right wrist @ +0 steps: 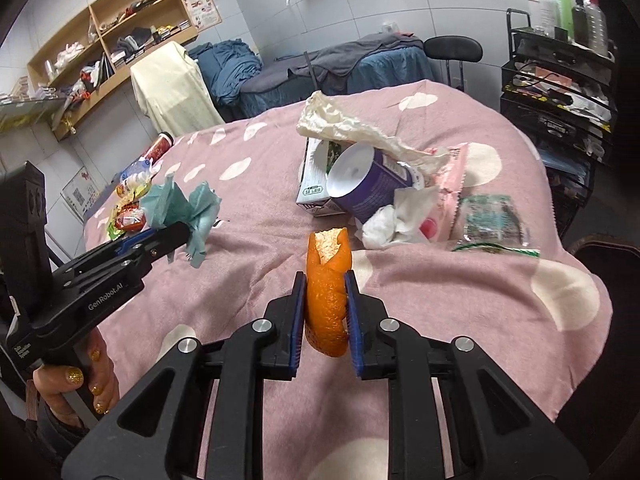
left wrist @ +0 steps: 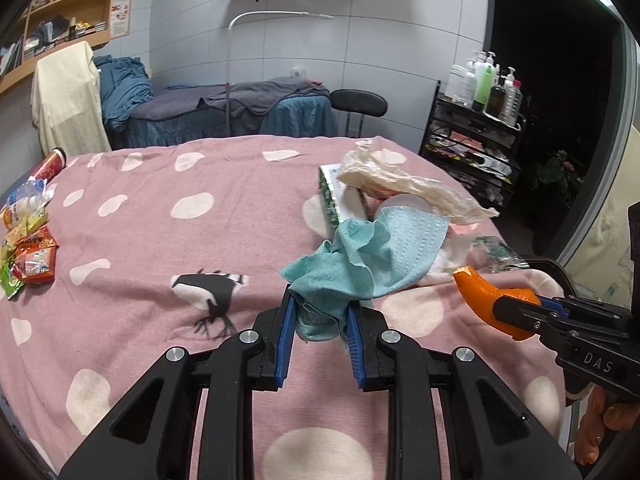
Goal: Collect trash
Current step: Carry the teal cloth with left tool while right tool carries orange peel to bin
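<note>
- The black body of the right hand-held gripper point(right wrist: 324, 320) has "DAS" on it. The left hand-held gripper point(left wrist: 320, 320) says "GenRobot.AI" on its side.
- The white and green carton point(right wrist: 312, 176) has small print near its bottom edge, too small for me to read.
- The left hand-held gripper is clamped tight on a crumpled blue-green paper towel point(left wrist: 360, 264), held up above the bed.
- The right hand-held gripper is clamped on a curl of orange peel point(right wrist: 328, 300), also up off the bed.
- The rest of the trash lies in a heap on the bed, in front of both grippers: the carton, a purple cup point(right wrist: 372, 184) on its side, a crinkly cream bag point(right wrist: 352, 128) draped over them, a white tissue point(right wrist: 396, 216), a pink wrapper point(right wrist: 448, 192) and a clear green packet point(right wrist: 492, 220).
- Far off at the left edge of the bed sit snack packets point(left wrist: 34, 256), a small bottle point(left wrist: 28, 196) and a red can point(left wrist: 50, 166).
- The bed has a pink blanket point(left wrist: 160, 240) with white blobs and a black deer shape point(left wrist: 212, 296).
- Behind it there is a second bed with blue and grey covers point(left wrist: 224, 108), a black stool point(left wrist: 358, 104), wooden shelves point(right wrist: 112, 36) and a black cart with bottles point(right wrist: 560, 12) on top.
- A hand with gold nails point(right wrist: 76, 384) holds the left gripper's handle.
</note>
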The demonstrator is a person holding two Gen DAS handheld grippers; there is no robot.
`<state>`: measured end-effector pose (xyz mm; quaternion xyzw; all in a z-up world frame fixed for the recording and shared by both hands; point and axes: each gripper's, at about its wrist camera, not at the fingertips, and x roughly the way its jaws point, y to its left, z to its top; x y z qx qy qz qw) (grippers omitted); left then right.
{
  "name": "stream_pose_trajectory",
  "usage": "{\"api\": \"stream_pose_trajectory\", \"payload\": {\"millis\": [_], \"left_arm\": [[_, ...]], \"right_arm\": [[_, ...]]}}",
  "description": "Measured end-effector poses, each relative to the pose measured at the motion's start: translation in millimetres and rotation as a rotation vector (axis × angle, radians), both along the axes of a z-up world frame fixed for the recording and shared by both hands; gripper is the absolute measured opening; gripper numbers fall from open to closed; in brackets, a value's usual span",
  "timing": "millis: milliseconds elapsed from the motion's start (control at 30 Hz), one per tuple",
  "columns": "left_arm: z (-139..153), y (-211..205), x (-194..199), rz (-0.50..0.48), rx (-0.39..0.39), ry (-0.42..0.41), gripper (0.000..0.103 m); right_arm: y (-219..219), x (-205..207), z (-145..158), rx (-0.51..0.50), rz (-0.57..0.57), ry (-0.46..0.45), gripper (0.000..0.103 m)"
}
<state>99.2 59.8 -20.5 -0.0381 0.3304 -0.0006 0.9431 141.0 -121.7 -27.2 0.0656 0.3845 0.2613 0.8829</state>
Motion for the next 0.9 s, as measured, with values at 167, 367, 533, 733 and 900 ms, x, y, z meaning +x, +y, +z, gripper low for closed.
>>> {"api": "stream_pose_trajectory", "payload": {"millis": [167,367,533,733,900], "left_arm": [[2,-20,-3,-0.063,-0.010,-0.003,0.024],[6,-51,-6,-0.149,-0.011,-0.013,0.024],[8,-79,-7,-0.222,-0.009,-0.018,0.024],[6,-111,-6,-0.308,0.004,-0.019,0.024],[3,-135,-3,-0.373,0.004,-0.006,0.024]], "right_arm": [[-27,-13,5,0.030,-0.054,-0.009,0.020],[-63,-24,8,0.058,-0.147,-0.028,0.020],[-97,-31,7,0.046,-0.248,-0.050,0.020],[-140,-34,-3,0.042,-0.366,-0.040,0.020],[-169,-35,-12,0.032,-0.456,-0.032,0.020]]}}
